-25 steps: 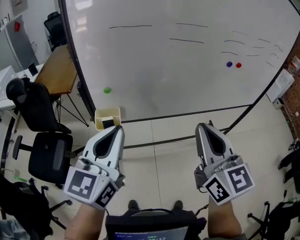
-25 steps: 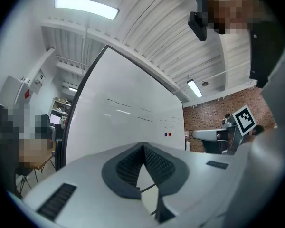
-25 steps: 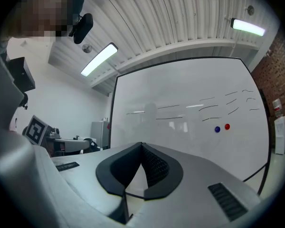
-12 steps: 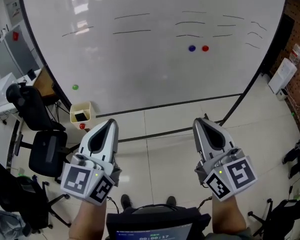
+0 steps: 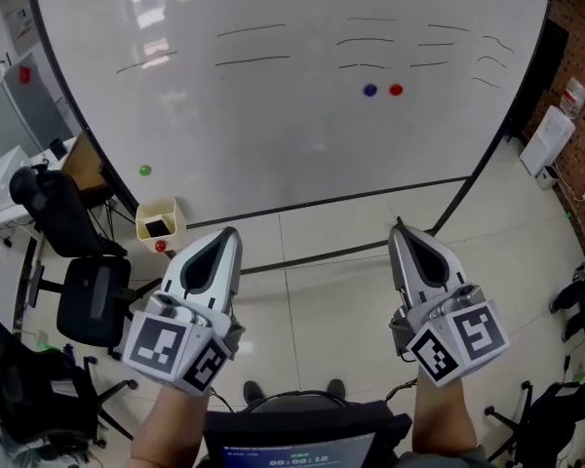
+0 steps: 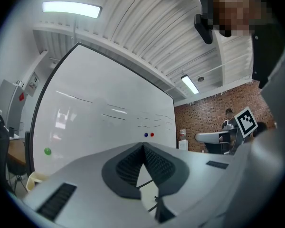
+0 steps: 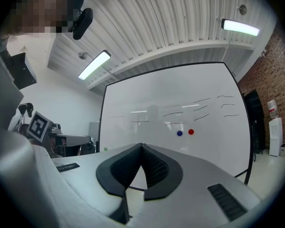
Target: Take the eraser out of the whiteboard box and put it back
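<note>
A small cream box point(image 5: 159, 219) hangs at the whiteboard's point(image 5: 292, 125) lower left corner. A dark block point(image 5: 156, 228) shows in its open top, too small to tell apart as the eraser. My left gripper point(image 5: 230, 232) is shut and empty; it points level at the board, to the right of the box and clear of it. My right gripper point(image 5: 400, 226) is also shut and empty, beside the left one and farther right. The left gripper view shows the jaws of the left gripper point(image 6: 143, 145) closed, with the box's edge point(image 6: 31, 178) low on the left. In the right gripper view, the right gripper point(image 7: 142, 145) faces the board point(image 7: 180, 122).
Green point(image 5: 144, 171), blue point(image 5: 370, 90) and red point(image 5: 396, 90) magnets sit on the board, and another red one point(image 5: 160, 247) under the box. Black office chairs point(image 5: 88, 295) and a wooden desk point(image 5: 83, 164) stand at the left. A water dispenser point(image 5: 546, 149) stands by the brick wall on the right.
The board, box and magnets have slid left in the head view, mostly in the first half second. Both grippers kept side by side and stayed shut.
</note>
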`<state>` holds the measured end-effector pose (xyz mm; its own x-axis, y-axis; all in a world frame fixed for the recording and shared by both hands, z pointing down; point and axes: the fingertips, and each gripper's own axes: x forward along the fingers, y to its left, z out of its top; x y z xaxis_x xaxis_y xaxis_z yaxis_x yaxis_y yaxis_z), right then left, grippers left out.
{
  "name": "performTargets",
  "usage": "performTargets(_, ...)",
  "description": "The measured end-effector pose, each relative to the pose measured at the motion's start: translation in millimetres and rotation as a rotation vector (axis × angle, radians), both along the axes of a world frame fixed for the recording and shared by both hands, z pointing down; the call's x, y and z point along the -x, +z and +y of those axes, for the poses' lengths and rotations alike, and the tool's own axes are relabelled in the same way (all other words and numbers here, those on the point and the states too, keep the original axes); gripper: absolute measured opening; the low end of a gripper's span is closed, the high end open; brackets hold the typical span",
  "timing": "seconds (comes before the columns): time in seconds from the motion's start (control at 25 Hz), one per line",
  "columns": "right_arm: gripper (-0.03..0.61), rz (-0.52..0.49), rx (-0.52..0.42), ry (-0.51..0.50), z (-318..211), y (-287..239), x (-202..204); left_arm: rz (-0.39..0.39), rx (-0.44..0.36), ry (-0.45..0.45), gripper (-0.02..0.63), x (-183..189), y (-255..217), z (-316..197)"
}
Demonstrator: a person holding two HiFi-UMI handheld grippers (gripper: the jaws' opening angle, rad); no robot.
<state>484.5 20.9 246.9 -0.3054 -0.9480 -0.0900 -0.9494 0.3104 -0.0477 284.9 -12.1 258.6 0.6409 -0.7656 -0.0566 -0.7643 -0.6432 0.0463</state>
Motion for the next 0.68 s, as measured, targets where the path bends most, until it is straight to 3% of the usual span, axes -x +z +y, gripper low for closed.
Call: performTargets(0.68,0.012,0.016,-0.011,-0.001,13.7,-8.1,25.4,0.020,-0.006,-0.004,0.029,26.4,-2.3,14.2)
